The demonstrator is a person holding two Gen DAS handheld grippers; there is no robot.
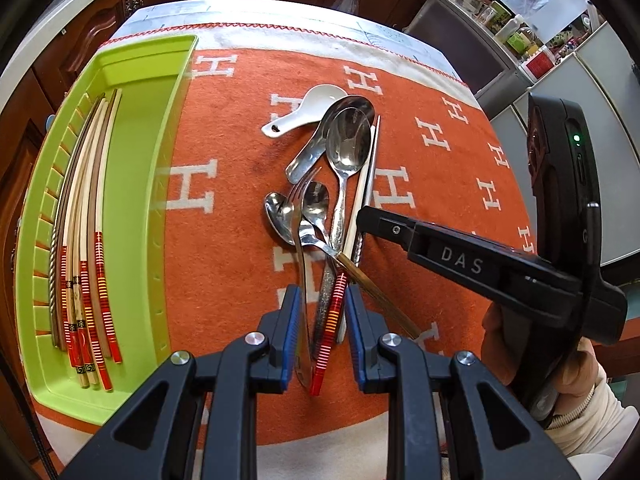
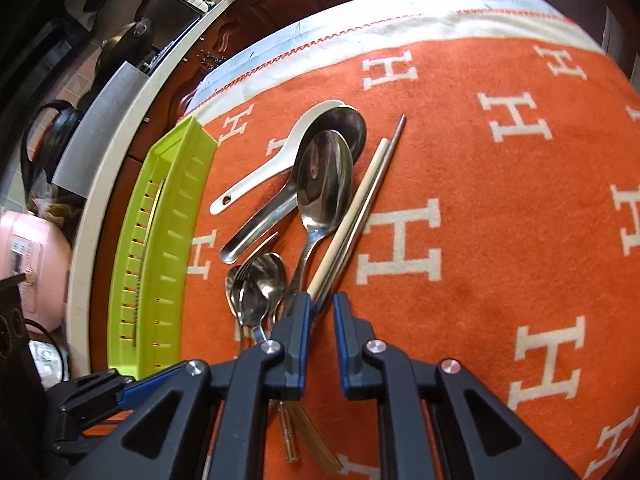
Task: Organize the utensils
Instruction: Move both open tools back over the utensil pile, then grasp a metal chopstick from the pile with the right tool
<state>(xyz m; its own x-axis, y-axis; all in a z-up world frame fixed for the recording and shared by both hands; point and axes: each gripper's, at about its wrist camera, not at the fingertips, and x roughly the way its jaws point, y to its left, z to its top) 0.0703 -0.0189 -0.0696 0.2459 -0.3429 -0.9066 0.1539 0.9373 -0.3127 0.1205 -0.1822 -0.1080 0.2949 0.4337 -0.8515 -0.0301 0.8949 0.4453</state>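
Several handles cross between my left gripper (image 1: 322, 312)'s apart fingers, so closing on the striped chopstick (image 1: 329, 328) may catch the fork (image 1: 301, 264); my right gripper (image 2: 321, 312), also apart, hovers.

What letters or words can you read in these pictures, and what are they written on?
"DAS": white letters on the black finger of the right gripper, seen from the left wrist.
"H": big white letters repeated all over the orange cloth.
Labels on the bottles and jars on the far shelf: too small and blurred to read.
Markings on the pink appliance: too blurred to read.
The patterned chopsticks in the green tray show stripes only, no words.
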